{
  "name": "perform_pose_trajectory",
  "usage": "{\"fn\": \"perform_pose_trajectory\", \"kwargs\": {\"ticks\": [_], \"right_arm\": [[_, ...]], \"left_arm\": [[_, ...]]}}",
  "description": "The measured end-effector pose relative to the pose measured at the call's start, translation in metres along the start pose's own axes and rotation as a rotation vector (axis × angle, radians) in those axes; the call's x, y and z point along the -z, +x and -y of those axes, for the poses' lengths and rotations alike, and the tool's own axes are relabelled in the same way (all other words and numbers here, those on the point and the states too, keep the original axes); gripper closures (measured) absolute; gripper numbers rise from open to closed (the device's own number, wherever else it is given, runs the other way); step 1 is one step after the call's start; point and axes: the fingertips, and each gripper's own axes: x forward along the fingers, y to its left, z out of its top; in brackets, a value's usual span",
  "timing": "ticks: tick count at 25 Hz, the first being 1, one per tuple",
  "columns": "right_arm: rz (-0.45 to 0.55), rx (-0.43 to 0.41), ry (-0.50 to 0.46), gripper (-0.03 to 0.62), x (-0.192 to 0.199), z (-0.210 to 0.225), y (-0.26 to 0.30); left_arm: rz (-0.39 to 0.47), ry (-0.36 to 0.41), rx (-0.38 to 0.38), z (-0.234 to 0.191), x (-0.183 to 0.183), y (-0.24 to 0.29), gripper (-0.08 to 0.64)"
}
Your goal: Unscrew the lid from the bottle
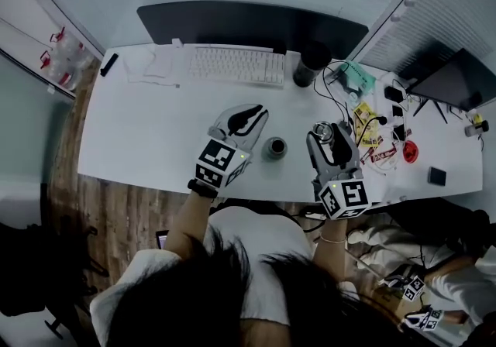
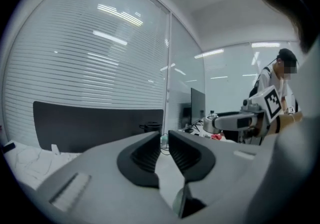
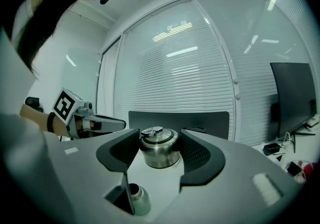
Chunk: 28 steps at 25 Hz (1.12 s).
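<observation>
Between the clamped jaws of the right hand-held gripper (image 3: pixel 160 144), the round steel lid (image 3: pixel 159 154) looks rigid and slick, held by its sidewall; the left hand-held gripper (image 2: pixel 164 149) is nearly closed, empty.

No lettering is reading clearly anywhere.
Only square coded patterns are showing on the marker cubes (image 1: pixel 217 163); print on the packets (image 1: pixel 370 135) lying on the tabletop (image 1: pixel 147 136) is showing too small to read.

Silver lid (image 3: pixel 159 149), white desk (image 1: pixel 147 140), grey right tongs (image 3: pixel 160 152) (black ribbed pads (image 3: pixel 198 156)), black-and-white marker cube (image 1: pixel 346 198).
</observation>
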Motion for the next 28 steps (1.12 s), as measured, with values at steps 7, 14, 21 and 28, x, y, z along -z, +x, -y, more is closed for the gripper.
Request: {"fn": "perform_pose_trajectory", "kwargs": {"ticks": [7,14,21,28], "right_arm": [[0.012,-0.016,0.008,0.347,-0.001,0.002,0.006],[-0.009,-0.021,-0.019,0.347,0.007,0.001,0.014],[-0.024,-0.024,-0.036,0.347,0.01,-0.003,0.018],[-0.034,-0.026,-0.037,0.347,0.012,-0.004,0.02]], "left_arm": [[0.036,-0.038,-0.09,-0.017,0.0,-0.012,0.5],[0.012,-0.017,-0.127,-0.024,0.008,-0.015,0.502],[0.009,-0.025,-0.14,-0.028,0.008,-0.019,0.502],[0.003,-0.02,-0.133,-0.032,0.008,-0.02,0.502]]}}
